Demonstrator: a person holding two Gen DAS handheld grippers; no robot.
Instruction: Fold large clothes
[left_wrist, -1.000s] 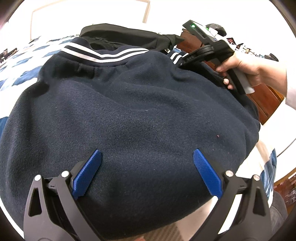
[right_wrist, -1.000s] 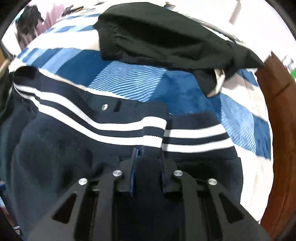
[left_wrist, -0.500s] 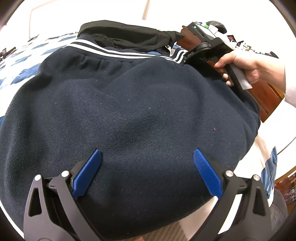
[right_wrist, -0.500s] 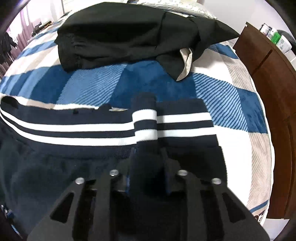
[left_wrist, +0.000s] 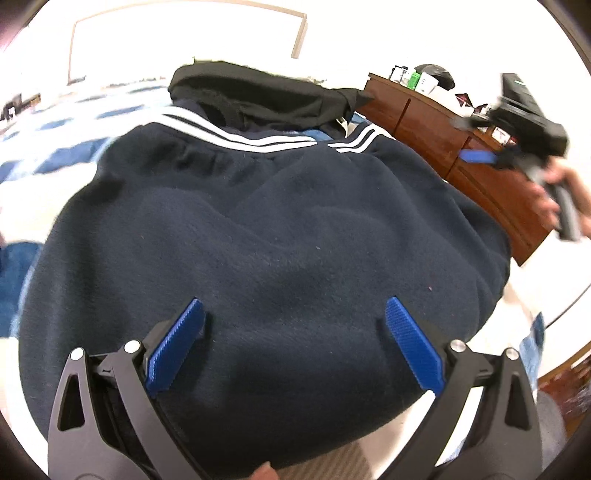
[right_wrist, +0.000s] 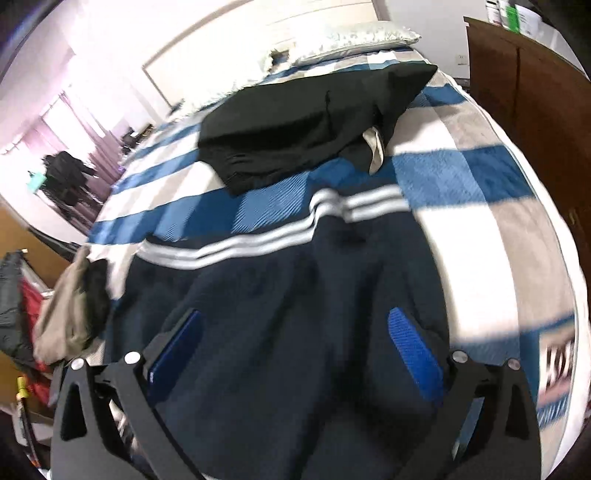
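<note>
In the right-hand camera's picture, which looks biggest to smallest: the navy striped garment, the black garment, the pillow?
1. Navy striped garment, though it lies nearest the camera.
2. Black garment.
3. Pillow, farthest away, so likely understated.

We count two garments on the bed (right_wrist: 476, 236): one navy fleece (left_wrist: 280, 229) with white stripes and one black garment (right_wrist: 303, 125) beyond it. We see two grippers, one pillow (right_wrist: 354, 40), one wooden dresser (left_wrist: 480, 155), and perhaps several bottles, blurred.

Black hand-held gripper (left_wrist: 295, 332), ribbed blue pads (left_wrist: 413, 347), silver screws.
</note>
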